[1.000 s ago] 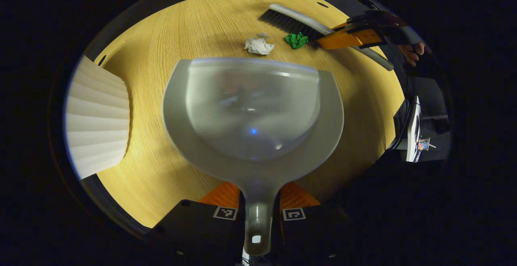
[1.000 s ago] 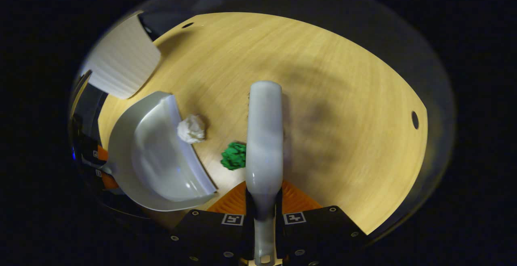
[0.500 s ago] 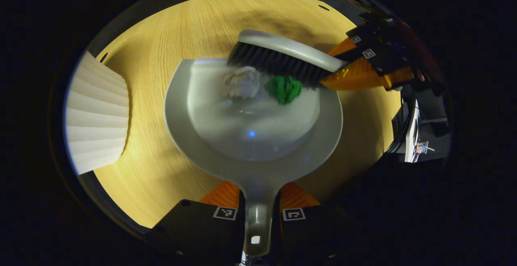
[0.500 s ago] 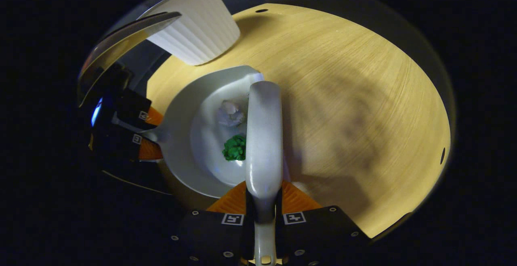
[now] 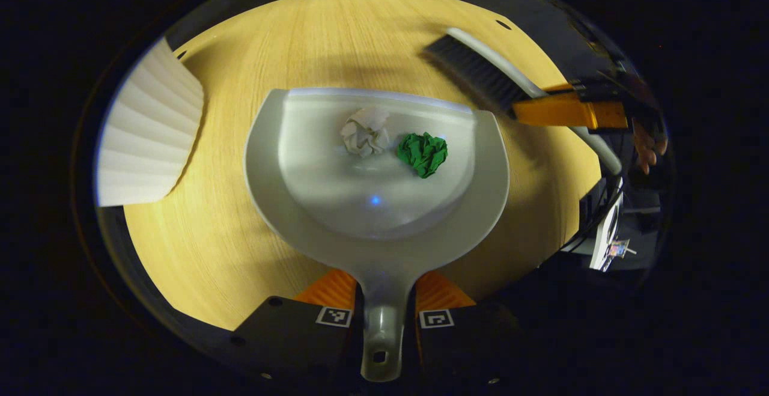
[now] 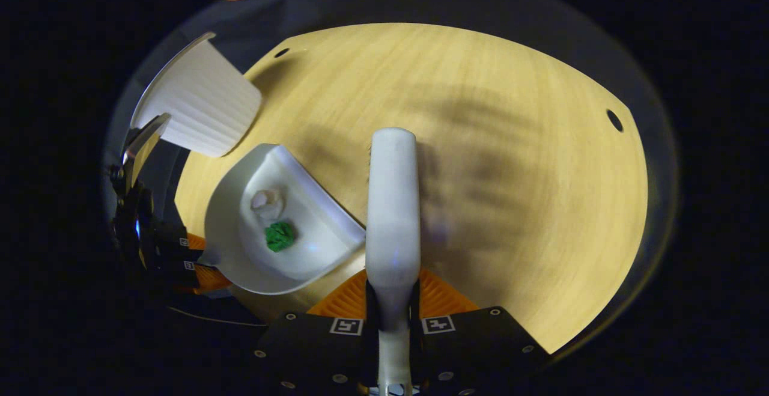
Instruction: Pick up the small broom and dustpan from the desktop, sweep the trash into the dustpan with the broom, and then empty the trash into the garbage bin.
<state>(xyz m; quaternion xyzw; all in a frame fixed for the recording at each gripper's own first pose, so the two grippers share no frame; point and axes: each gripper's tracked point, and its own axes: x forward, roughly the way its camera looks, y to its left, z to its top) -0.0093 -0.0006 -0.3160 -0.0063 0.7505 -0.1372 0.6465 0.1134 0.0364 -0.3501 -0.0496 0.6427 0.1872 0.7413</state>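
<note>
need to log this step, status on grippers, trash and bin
Left gripper shut on dustpan handle, right gripper shut on broom. White wad, green wad in pan. Bin beside pan, nothing between.

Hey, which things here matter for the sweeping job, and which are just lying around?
Job things:
dustpan
broom
white paper ball
green paper ball
white ribbed bin

Just lying around:
cables and small device off the desk edge

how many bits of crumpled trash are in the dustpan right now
2. A white paper wad and a green paper wad lie side by side inside the dustpan, near its front lip. Nothing seems hidden.
</note>
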